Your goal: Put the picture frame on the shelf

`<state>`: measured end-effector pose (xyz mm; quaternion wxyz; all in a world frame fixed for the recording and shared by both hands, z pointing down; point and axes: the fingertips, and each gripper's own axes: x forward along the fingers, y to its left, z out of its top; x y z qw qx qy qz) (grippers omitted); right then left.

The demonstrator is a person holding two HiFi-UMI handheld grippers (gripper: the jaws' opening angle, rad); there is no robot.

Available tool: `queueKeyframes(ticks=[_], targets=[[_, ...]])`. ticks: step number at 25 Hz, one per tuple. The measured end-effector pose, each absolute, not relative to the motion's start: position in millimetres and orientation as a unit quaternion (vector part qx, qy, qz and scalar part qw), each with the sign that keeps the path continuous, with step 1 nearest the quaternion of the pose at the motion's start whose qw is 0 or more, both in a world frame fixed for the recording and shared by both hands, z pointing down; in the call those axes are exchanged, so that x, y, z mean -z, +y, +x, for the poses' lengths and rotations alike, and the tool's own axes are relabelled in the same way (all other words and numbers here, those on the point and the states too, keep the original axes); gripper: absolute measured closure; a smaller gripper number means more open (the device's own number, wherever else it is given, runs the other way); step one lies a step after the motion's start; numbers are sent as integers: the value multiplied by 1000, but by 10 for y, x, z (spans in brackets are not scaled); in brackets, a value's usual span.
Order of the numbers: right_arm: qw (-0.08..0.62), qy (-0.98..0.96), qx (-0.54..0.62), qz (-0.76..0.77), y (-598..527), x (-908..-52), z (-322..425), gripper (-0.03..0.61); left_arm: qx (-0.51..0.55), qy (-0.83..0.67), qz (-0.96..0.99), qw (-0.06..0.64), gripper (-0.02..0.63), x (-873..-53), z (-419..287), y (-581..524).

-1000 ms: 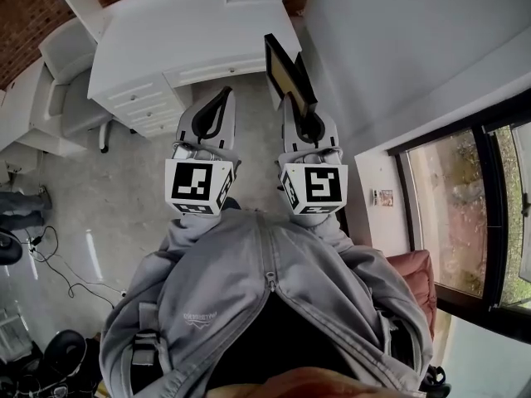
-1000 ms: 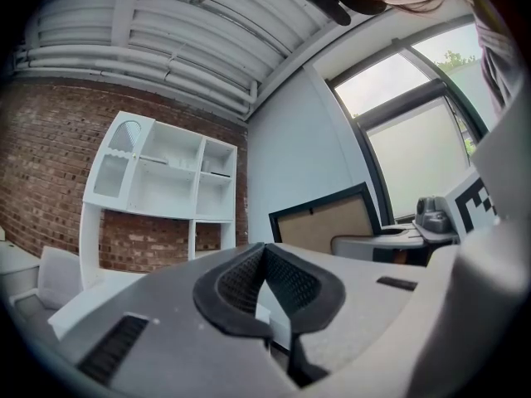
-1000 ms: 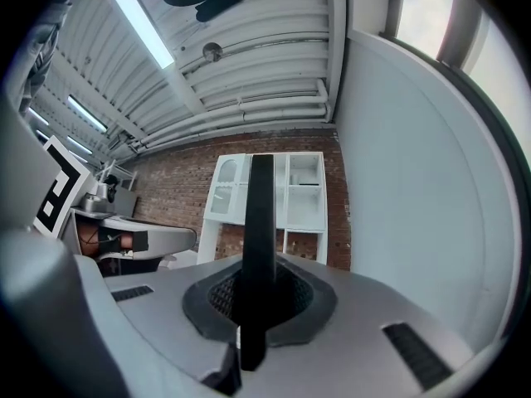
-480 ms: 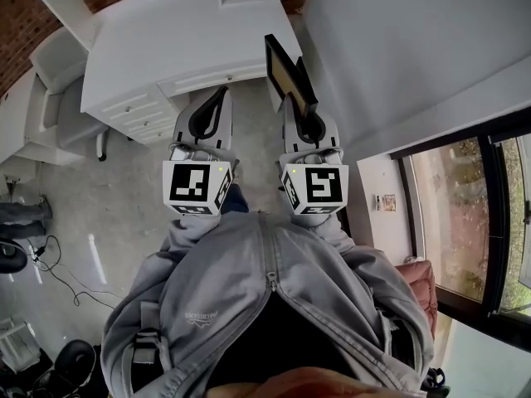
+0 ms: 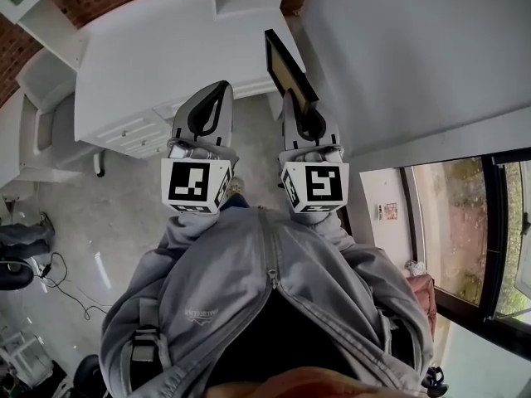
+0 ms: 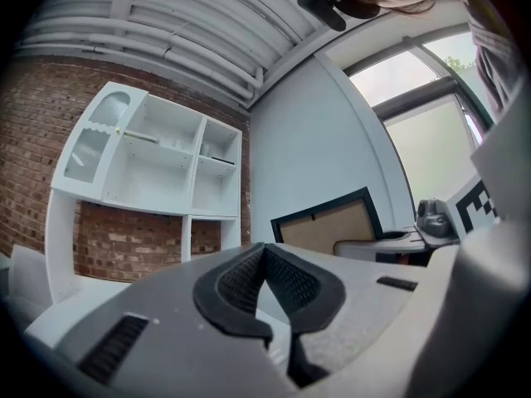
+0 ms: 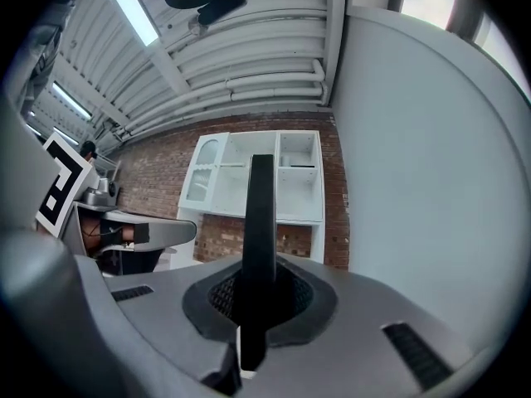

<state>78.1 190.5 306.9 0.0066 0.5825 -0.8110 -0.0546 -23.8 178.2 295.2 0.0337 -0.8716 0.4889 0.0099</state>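
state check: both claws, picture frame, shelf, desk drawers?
left claw: shut, nothing in it
right claw: shut on the picture frame
picture frame: held upright on edge, backing toward the left claw, not on the shelf yet
shelf: standing against the brick wall, ahead of both claws
desk drawers: closed

Grey zip hoodie (image 5: 249, 305); grey left tool (image 5: 221, 88) and right tool (image 5: 292, 104), black pads (image 6: 239, 279), black-and-white marker cubes (image 5: 197, 185).
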Motion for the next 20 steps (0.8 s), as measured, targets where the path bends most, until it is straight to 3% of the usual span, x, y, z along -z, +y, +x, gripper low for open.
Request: queueKeyframes(ticks=[20], targets=[[11, -793, 56, 607, 921, -3094, 516, 543, -14, 458, -888, 30, 607, -3026, -526, 770]])
